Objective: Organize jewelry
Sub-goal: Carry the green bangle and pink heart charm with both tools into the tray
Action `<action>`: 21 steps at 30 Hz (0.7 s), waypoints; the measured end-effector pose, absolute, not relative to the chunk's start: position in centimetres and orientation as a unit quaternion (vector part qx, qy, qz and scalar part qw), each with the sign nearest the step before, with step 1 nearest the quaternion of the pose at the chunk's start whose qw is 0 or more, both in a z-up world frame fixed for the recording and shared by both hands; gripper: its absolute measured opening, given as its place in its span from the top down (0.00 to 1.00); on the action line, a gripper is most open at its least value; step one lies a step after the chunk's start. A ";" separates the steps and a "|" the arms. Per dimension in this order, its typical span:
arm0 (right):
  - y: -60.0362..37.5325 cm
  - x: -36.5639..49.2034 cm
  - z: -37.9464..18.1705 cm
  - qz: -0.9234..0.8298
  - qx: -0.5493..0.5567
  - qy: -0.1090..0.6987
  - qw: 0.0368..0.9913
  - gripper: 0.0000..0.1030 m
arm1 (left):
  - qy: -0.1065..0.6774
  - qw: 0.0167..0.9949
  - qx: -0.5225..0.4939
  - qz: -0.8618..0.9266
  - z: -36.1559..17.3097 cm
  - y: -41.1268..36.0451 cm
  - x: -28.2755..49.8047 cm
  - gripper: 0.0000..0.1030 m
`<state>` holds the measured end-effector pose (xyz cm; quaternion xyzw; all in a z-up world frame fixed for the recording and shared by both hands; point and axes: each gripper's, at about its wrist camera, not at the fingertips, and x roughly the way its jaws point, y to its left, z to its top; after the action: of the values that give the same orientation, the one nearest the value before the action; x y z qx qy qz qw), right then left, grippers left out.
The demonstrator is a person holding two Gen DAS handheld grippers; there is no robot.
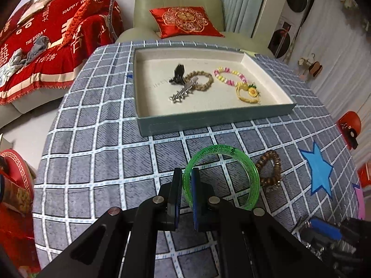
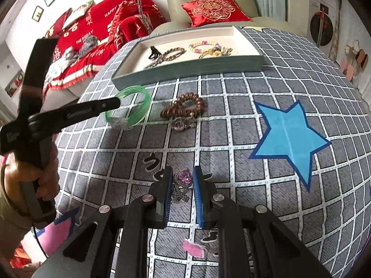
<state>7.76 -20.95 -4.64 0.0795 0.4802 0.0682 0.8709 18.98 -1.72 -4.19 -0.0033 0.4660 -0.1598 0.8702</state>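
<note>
My left gripper (image 1: 186,173) is shut on the rim of a clear green bangle (image 1: 231,149), which hangs tilted just above the checked tablecloth. In the right wrist view that green bangle (image 2: 146,102) sits at the tip of the left gripper (image 2: 118,102), close to the tray's front wall. My right gripper (image 2: 182,173) is shut on a silver ring with a pink stone (image 2: 183,179), low over the cloth. A grey-blue tray (image 1: 208,115) holds a black clip (image 1: 178,73), a silver hair clip (image 1: 183,92), a braided bracelet (image 1: 201,81), a pink-and-yellow bead bracelet (image 1: 229,75) and a sunflower piece (image 1: 249,92).
A brown bead bracelet (image 2: 183,106) and a small silver piece (image 2: 183,122) lie on the cloth between the grippers and the tray. A blue paper star (image 2: 287,136) is stuck at the right. A person's hand (image 2: 46,180) grips the left tool. An armchair with a red cushion (image 1: 185,20) stands behind the table.
</note>
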 end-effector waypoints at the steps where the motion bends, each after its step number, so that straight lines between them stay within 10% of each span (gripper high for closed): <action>1: -21.1 7.8 -4.5 0.068 0.081 0.479 0.872 0.81 | 0.463 0.871 -0.007 -0.162 -3.8 -1.5 18.9 0.77; 21: -25.7 13.7 0.7 0.074 0.157 0.439 0.882 0.81 | 0.416 0.891 -0.020 -0.180 1.6 -0.9 21.2 0.77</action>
<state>13.69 -25.69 0.72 0.1569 0.4390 0.0738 0.8816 21.16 -0.91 1.59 -0.0203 0.4157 -0.1797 0.8913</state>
